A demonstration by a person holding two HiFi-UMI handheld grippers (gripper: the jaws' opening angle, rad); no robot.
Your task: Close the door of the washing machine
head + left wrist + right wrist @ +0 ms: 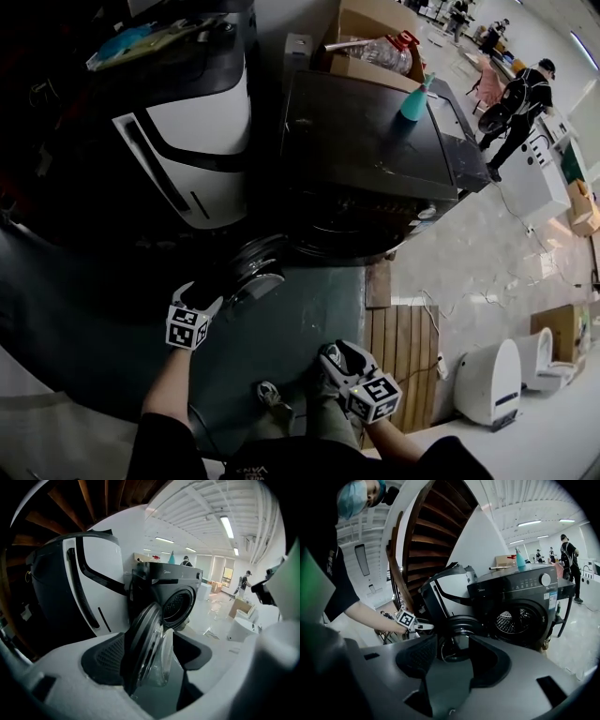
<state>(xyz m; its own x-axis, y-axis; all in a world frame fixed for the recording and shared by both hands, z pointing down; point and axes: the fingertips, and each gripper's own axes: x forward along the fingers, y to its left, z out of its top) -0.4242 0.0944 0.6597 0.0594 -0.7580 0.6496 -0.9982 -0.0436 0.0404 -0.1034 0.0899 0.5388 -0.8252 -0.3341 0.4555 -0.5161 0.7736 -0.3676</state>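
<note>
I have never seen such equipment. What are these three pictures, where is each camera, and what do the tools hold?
There is no robot: a person holds a hand-held gripper in each hand. The head view, from a camera on the person's head, looks down on the left hand-held gripper, the right hand-held gripper and a dark washing machine whose round door stands open. A teal bottle stands on its top. The other two pictures come from cameras riding on those hand-held grippers. The left jaws are apart, with the door's rim between them; the right jaws are apart with nothing between them.
</note>
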